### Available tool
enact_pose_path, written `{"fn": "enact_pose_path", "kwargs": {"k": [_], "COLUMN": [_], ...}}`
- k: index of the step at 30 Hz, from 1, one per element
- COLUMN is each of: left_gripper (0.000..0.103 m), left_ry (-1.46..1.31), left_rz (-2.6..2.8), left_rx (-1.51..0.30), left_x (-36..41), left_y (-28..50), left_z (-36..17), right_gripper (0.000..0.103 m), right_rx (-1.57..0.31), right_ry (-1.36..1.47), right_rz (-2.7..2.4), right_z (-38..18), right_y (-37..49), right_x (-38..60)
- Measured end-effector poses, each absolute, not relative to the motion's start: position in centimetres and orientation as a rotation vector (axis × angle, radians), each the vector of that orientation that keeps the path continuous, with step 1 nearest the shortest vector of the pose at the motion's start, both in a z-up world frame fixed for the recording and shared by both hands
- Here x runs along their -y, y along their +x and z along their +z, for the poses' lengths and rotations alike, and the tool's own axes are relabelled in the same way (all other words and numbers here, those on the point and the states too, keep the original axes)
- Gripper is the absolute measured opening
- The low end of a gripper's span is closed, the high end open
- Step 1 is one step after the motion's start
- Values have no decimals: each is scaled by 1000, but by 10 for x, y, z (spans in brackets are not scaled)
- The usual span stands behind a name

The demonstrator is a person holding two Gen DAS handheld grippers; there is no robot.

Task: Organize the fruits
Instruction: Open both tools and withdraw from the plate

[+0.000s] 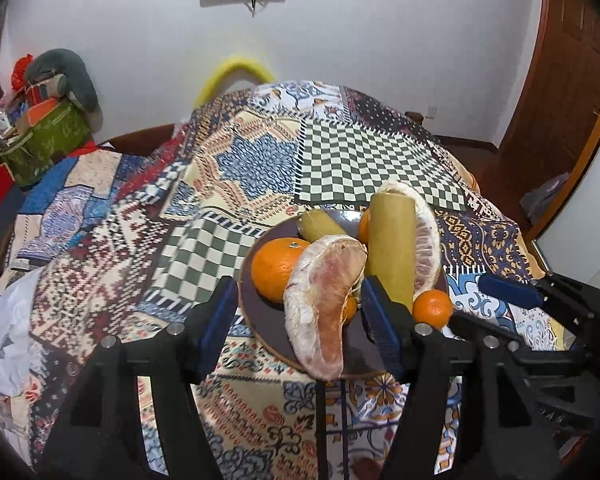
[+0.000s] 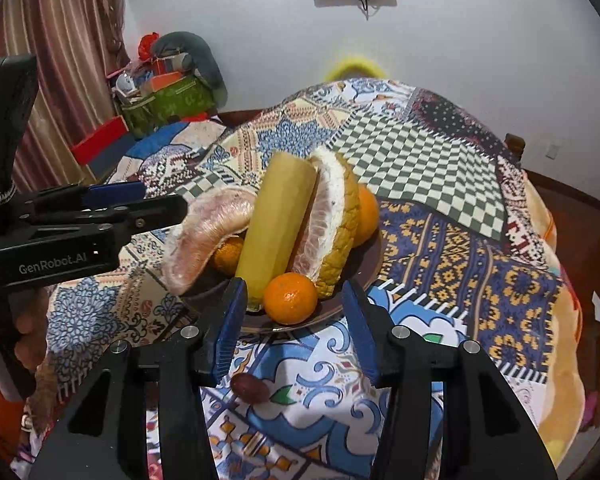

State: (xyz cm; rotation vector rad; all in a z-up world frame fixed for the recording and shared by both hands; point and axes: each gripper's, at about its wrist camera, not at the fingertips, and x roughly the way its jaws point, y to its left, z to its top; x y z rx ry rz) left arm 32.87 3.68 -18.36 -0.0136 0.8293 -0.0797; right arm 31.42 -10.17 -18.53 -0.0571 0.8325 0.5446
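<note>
Plainly, both tongs [image 1: 298, 322] [image 2: 296, 330] gape empty; peeled pink pomelo wedge [image 1: 320, 304] overhangs the dark plate [image 1: 268, 328].

A dark plate [image 1: 268, 332] is sitting on the patterned table, holding the piled fruit. A peeled pomelo wedge [image 1: 320, 312] is draping over its near rim, pinkish flesh showing. A yellow-green cut stalk (sugarcane, perhaps) [image 2: 276, 224] is leaning against a second pomelo wedge [image 2: 332, 224] with its rind on. Tangerines [image 2: 290, 298] are resting around them. A dark date-like fruit [image 2: 250, 388] is lying off the plate.
</note>
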Motion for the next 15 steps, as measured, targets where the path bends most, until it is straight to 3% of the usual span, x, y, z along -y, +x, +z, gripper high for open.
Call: {"fn": "enact_pose_path", "kwargs": {"k": [15], "left_gripper": [64], "left_ry": [11], "left_rz": [-81], "left_rx": [-856], "left_x": [-35], "left_y": [256], "left_z": [-176], "right_gripper": [46], "right_rx": [-807], "right_ry": [-71], "right_rz": [523], "right_z": [-164], "right_y": [264], "right_x": [119]}}
